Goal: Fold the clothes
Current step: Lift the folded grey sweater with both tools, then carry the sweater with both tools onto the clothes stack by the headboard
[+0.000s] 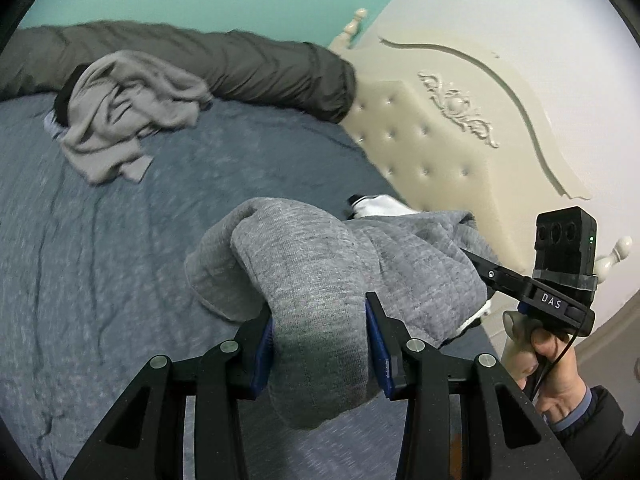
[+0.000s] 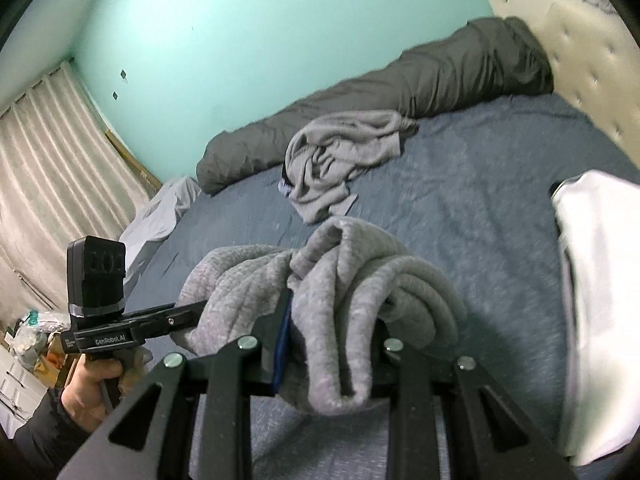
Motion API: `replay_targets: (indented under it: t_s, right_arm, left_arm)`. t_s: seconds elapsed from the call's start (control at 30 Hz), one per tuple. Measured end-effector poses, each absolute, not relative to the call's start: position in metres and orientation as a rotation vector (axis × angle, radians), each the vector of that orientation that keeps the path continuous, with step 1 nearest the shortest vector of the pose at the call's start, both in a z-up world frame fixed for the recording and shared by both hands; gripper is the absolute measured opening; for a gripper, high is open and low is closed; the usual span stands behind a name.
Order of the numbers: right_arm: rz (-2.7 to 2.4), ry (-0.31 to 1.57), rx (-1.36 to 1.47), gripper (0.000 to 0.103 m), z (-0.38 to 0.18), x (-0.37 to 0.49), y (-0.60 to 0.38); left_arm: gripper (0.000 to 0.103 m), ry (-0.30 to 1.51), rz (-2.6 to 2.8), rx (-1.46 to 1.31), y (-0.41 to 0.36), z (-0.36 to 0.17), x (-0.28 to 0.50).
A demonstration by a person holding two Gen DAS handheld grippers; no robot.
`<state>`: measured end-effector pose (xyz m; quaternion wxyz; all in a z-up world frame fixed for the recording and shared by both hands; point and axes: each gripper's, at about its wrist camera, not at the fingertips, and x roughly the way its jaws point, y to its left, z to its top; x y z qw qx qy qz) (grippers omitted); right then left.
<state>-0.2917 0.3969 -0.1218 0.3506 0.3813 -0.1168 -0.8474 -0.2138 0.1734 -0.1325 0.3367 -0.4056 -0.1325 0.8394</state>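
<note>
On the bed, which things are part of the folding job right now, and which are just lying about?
In the job:
grey garment, gripped by the left gripper and the right gripper

Lying about:
beige garment, crumpled
dark duvet roll
white cloth

A rolled dark duvet (image 2: pixel 380 92) lies against the tufted headboard (image 1: pixel 420 132).

The grey garment (image 1: pixel 320 280) is hanging bunched between both grippers, blocking the way straight ahead of each. Beyond it the blue bedspread (image 1: pixel 120 260) is lying open across the middle. A crumpled grey top (image 1: pixel 128 116) is sitting further back, just before the dark rolled duvet (image 1: pixel 224 60) that is closing off the far edge. The headboard (image 1: pixel 460 128) is walling one side, and a white cloth (image 2: pixel 596 300) is lying near it
</note>
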Motion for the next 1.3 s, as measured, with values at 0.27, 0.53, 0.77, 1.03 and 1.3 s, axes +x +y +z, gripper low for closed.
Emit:
replay_targets:
  t_s: [0.27, 0.53, 0.77, 1.03, 1.3]
  right_arm:
    - [-2.271, -0.276, 0.888, 0.025, -0.058, -0.309, 0.451]
    - [-2.352, -0.24, 0.804, 0.025, -0.008, -0.341, 0.513]
    - [-2.432, -0.22, 0.754, 0.025, 0.013, -0.378, 0.569]
    - [-2.537, -0.148, 0.677, 0.025, 0.012, -0.411, 0.63]
    - [-2.532, -0.207, 0.896, 0.025, -0.08, -0.412, 0.682]
  left_arm:
    - [0.044, -0.288, 2.186, -0.956, 0.23, -0.072, -0.232]
    - [0.044, -0.26, 2.16, -0.875, 0.297, -0.024, -0.272]
    - [0.044, -0.221, 2.137, -0.843, 0.37, -0.006, -0.313]
    - [0.044, -0.235, 2.098, -0.816, 0.454, -0.024, -0.342]
    - [0.044, -0.255, 2.001, -1.023, 0.499, -0.121, -0.325]
